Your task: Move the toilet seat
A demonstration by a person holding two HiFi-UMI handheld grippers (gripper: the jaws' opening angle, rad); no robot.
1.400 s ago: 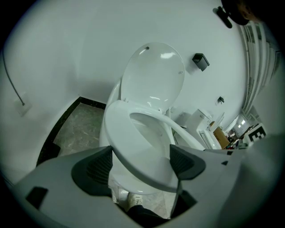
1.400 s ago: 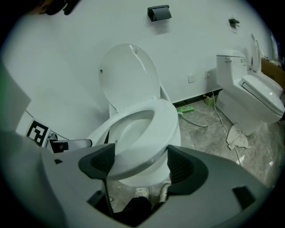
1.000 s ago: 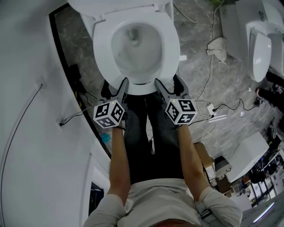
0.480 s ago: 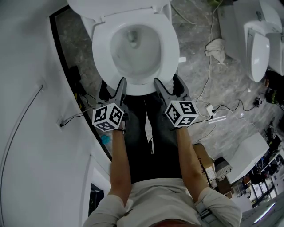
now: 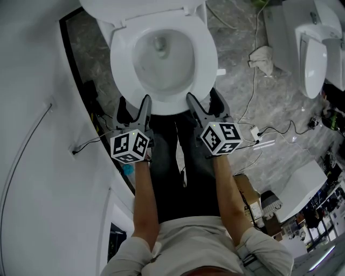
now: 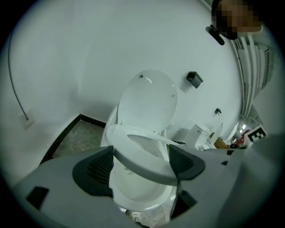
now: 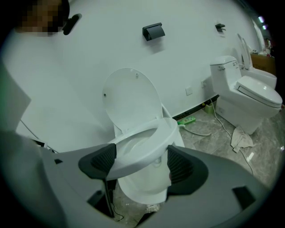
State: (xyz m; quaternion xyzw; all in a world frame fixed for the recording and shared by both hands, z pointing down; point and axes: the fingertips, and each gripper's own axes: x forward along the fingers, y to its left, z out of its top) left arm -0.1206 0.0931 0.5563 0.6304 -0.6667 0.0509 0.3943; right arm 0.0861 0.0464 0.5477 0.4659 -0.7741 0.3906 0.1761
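A white toilet stands against the wall with its lid [image 5: 135,7] up and its seat [image 5: 208,54] over the bowl. In both gripper views the seat [image 6: 133,158] [image 7: 142,149] is tilted, its front raised off the bowl rim. My left gripper [image 5: 144,103] [image 6: 140,164] is at the seat's front left, jaws wide apart, with the front edge lying across the gap between its pads. My right gripper [image 5: 192,101] [image 7: 138,164] is at the front right, also open, with the seat's front edge spanning its pads.
A white wall [image 5: 32,108] runs close on the left. A second toilet [image 5: 315,54] [image 7: 249,95] stands to the right, with a crumpled cloth [image 5: 264,56] and cables [image 5: 253,132] on the grey floor between. The person's legs [image 5: 183,161] stand right before the bowl.
Both grippers have edged forward against the seat's front. The left marker cube has slid slightly left and down in the head view.
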